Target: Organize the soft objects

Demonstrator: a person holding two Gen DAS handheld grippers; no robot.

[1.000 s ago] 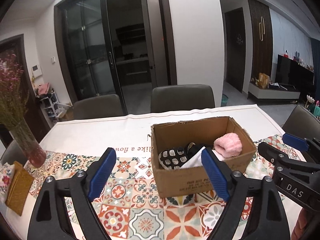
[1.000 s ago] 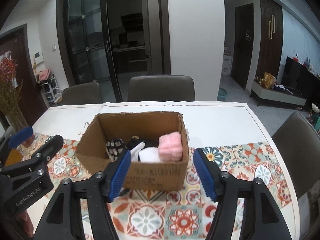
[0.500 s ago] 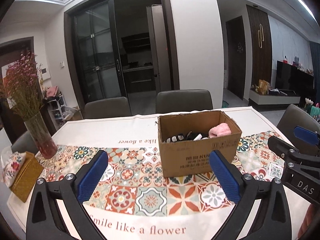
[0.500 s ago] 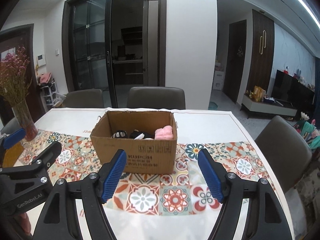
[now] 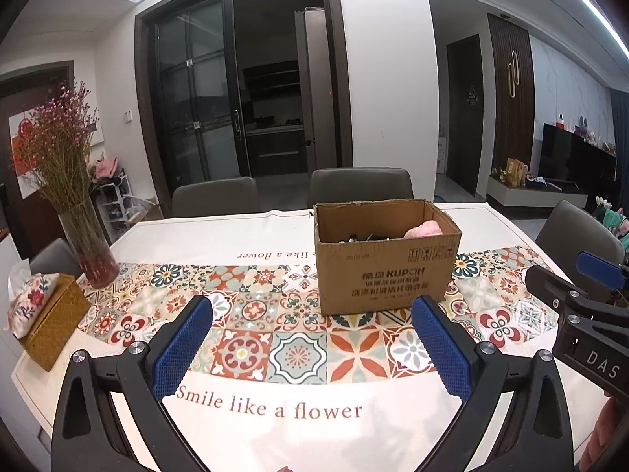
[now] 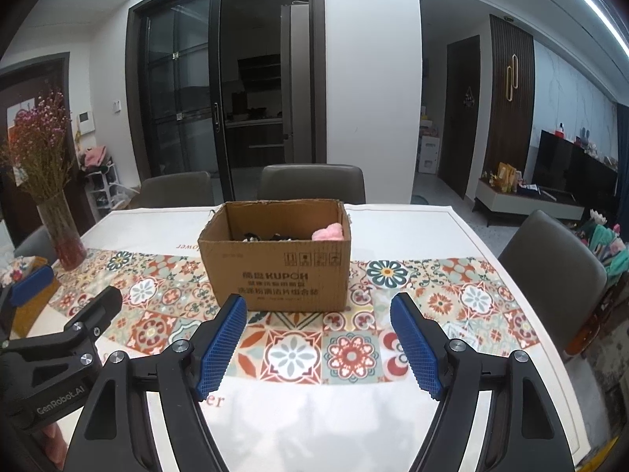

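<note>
Cardboard box [image 6: 280, 271] stands ahead; tablecloth [image 6: 354, 405] bare before it

Home, open-plan dining/living area: dining table [image 5: 251, 236] with tiled-pattern cloth, chairs [image 5: 359, 183] behind it, flower vase [image 5: 92, 251] at its left end, TV [image 5: 574, 161] off right.

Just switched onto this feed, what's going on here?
Both grippers, left and right, hang open and empty over the table, short of the box. A pink soft item and some dark ones lie inside the box. No soft things show on the tabletop.
</note>
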